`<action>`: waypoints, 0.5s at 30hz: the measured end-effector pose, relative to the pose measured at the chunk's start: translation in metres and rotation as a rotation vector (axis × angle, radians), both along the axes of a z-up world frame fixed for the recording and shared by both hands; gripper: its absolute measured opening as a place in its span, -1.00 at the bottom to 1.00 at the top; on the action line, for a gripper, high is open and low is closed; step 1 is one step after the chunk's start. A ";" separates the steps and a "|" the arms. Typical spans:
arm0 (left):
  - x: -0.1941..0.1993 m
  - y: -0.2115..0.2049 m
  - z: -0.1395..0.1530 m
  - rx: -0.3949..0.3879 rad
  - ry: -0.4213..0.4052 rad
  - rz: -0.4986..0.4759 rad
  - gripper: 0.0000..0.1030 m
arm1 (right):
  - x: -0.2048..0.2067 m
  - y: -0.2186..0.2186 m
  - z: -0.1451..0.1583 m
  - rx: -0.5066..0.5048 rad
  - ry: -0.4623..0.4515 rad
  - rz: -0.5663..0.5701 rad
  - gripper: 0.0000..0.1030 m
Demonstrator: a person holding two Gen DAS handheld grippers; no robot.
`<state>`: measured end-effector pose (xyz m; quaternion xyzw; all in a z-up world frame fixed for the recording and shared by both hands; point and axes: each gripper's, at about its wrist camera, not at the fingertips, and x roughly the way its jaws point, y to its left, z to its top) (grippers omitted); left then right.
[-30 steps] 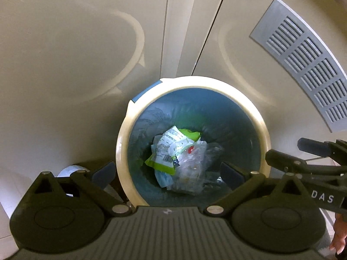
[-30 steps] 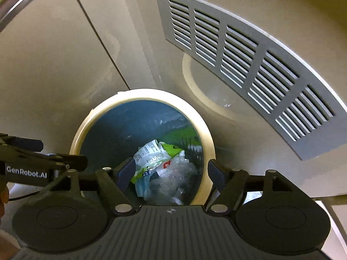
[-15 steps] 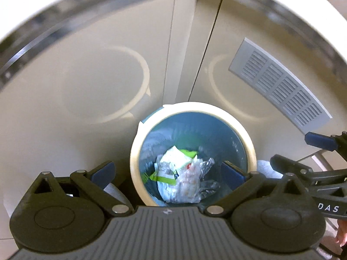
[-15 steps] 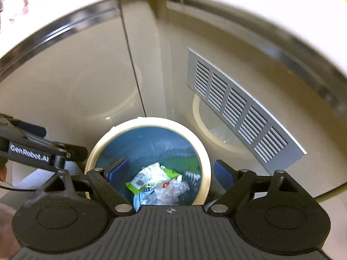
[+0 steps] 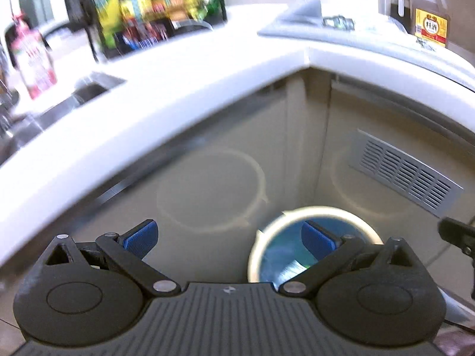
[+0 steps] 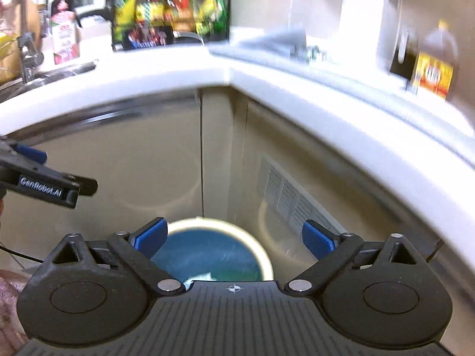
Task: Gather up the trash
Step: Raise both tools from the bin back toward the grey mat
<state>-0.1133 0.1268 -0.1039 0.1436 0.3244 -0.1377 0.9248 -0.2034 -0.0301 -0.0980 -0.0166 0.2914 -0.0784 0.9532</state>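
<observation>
A round bin [image 5: 314, 212] with a cream rim and a blue liner stands on the floor in the cabinet corner; it also shows in the right wrist view [image 6: 237, 227]. A bit of wrapper [image 5: 292, 268] shows inside it, and a scrap of it in the right wrist view [image 6: 200, 277]. My left gripper [image 5: 228, 235] is open and empty, high above the bin and left of it. My right gripper [image 6: 234, 235] is open and empty, above the bin. The left gripper's side [image 6: 44, 184] shows at the left of the right wrist view.
A white L-shaped counter [image 5: 178, 89] runs above beige cabinet doors [image 5: 207, 184] with a grey vent grille [image 5: 406, 172]. On the counter are a sink [image 5: 59, 103], a rack of bottles [image 5: 154, 9], a grey mat [image 5: 326, 26] and a large brown bottle [image 5: 430, 14].
Both grippers have risen and pulled back from the bin, so the counter top and its items have come into view. The bin looks smaller and lower. Both stay open.
</observation>
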 end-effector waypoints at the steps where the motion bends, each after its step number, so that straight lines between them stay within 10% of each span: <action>1: -0.003 0.000 0.004 0.000 -0.020 -0.005 0.99 | -0.002 0.003 0.002 -0.016 -0.009 0.009 0.95; 15: -0.025 -0.013 0.015 0.037 -0.104 -0.108 0.99 | -0.009 0.005 0.003 -0.003 -0.025 -0.015 0.95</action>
